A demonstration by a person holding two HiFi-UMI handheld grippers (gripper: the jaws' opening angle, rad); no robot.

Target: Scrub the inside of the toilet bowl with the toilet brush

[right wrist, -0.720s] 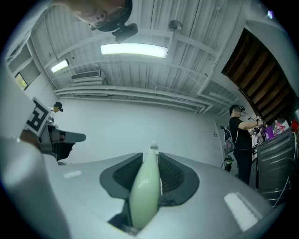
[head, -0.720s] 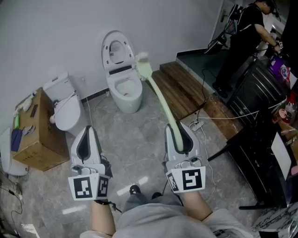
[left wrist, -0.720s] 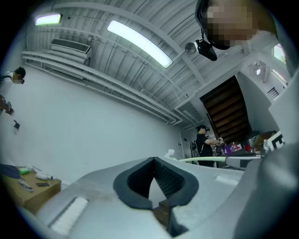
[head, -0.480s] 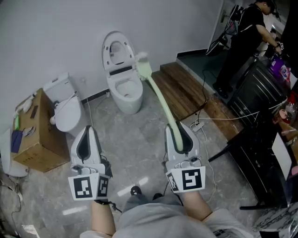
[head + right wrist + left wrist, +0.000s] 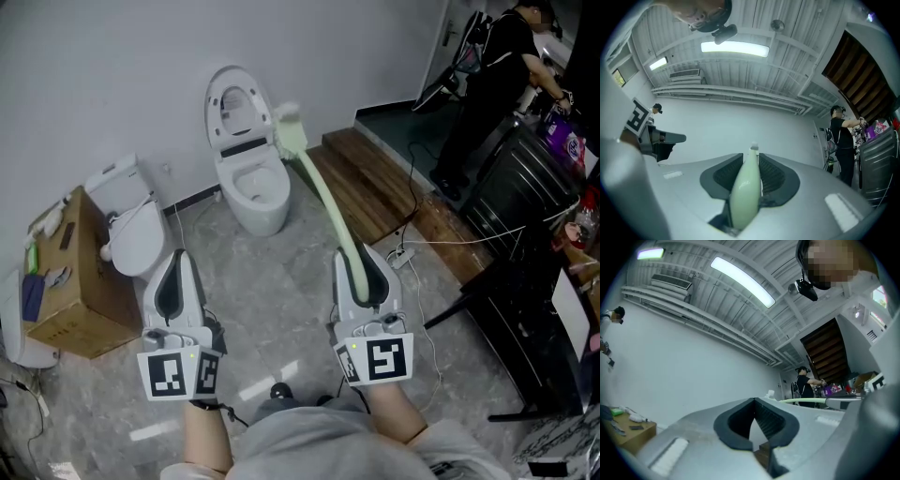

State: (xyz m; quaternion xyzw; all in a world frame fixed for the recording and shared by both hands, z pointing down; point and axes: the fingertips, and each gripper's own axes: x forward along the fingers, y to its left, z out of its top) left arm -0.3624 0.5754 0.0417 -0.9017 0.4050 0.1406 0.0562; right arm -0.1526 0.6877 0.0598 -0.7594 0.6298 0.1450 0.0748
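A white toilet (image 5: 251, 192) stands against the far wall with its lid up and its bowl open. My right gripper (image 5: 361, 267) is shut on the pale green handle of the toilet brush (image 5: 323, 202), seen between the pads in the right gripper view too (image 5: 745, 190). The brush slants up and away, and its white head (image 5: 288, 127) hangs in the air just right of the toilet's raised lid, outside the bowl. My left gripper (image 5: 176, 286) is held low on the left, shut and holding nothing (image 5: 753, 401). The green handle (image 5: 801, 401) crosses the left gripper view.
A second white toilet (image 5: 133, 230) and a cardboard box (image 5: 66, 291) sit at the left. A wooden platform (image 5: 366, 183) lies right of the toilet, with a power strip and cables (image 5: 400, 253) beside it. A black rack (image 5: 525, 216) and a person (image 5: 497, 75) occupy the right.
The head view has shifted a little, so the box and second toilet sit slightly lower in frame. Both grippers and the brush keep nearly the same pose.
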